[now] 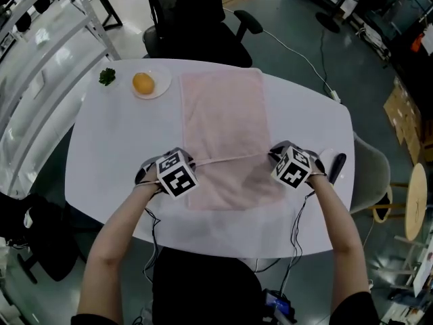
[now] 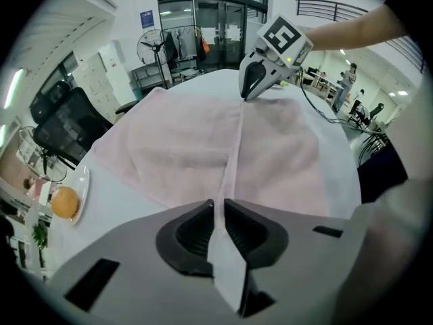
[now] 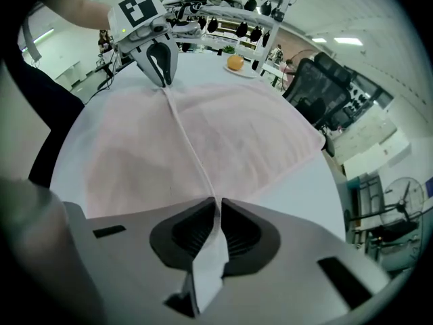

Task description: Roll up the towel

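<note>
left gripper [image 2: 218,212]: clenched on one corner of the towel's hem. A flap of cloth stands up between my pads, at about 8 o'clock on the towel.
right gripper [image 3: 217,212]: clamped the same way on the opposite corner of that hem, at about 4 o'clock.
towel [image 1: 223,107]: pink, lying lengthwise on the white table [image 1: 108,147], running from my side at 6 o'clock toward 12 o'clock. Its near end is doubled over, so the edge I hold crosses the cloth partway up.
hem [image 1: 230,159]: drawn into a straight line from one tool to the other. I judge it is held taut so the fold lies square and the roll does not come out as a cone.
why both corners: with one grip alone the free side would sag and skew the turn.
tilt: both tools point steeply down, which puts the hem low over the cloth rather than hanging in the air.
stage: my reading is that the first turn is in hand — most of the towel toward 12 o'clock lies flat and unrolled.
next: tuck the hem under and turn it toward 12 o'clock, both hands in step.
bystanders: a plate [image 1: 161,87] with an orange-coloured food [image 1: 143,82] and a green sprig [image 1: 107,76] sit at 11 o'clock. They are just beside the towel's far corner and seemingly not touching it — worth minding as the roll nears them.
</note>
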A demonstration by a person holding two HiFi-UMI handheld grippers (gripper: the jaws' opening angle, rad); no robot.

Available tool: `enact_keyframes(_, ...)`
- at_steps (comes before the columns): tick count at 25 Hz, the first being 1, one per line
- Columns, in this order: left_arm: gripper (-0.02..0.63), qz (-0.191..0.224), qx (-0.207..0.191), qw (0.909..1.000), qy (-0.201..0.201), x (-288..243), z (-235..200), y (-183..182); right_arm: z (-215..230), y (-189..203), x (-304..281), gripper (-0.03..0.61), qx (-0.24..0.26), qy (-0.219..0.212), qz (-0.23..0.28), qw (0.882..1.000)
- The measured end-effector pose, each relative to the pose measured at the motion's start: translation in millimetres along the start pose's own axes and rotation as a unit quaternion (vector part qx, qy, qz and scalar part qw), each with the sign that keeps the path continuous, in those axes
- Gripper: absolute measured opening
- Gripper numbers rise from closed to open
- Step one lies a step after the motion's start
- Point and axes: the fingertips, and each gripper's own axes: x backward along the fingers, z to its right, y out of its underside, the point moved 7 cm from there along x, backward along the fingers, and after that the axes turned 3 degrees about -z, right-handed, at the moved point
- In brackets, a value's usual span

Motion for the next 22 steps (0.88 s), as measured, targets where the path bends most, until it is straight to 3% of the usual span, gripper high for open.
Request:
enact_keyframes(3, 0.165, -0.001, 0.013, 0.9997, -0.021, -4, -5, 5, 0, 1, -6, 0.078, 0.004, 0.022, -0.001, 1.0)
enact_keyframes(6, 0.231, 0.012, 0.036, 0.9986, -0.036, 4, -12, 9, 6, 1, 3, 0.171, 0.0, 0.046, 0.012, 0.999)
enact_keyframes(8, 0.263, 0.018, 0.043, 0.9977, -0.048, 13, -15, 14, 9, 1, 16, 0.19, -0.002, 0.061, 0.026, 0.998)
enact_keyframes(12, 0.282, 0.027, 0.041, 0.9967, -0.065, 35, -11, 21, 8, 7, 48, 0.22, 0.0, 0.072, 0.046, 0.996)
enact_keyframes(16, 0.284, 0.046, 0.027, 0.9971, -0.055, 57, 13, 23, -14, 18, 73, 0.244, 0.02, 0.065, 0.057, 0.996)
enact_keyframes(22, 0.282, 0.037, -0.038, 0.9979, -0.037, 67, 80, 24, -70, 36, 90, 0.247, 0.076, 0.051, 0.06, 0.994)
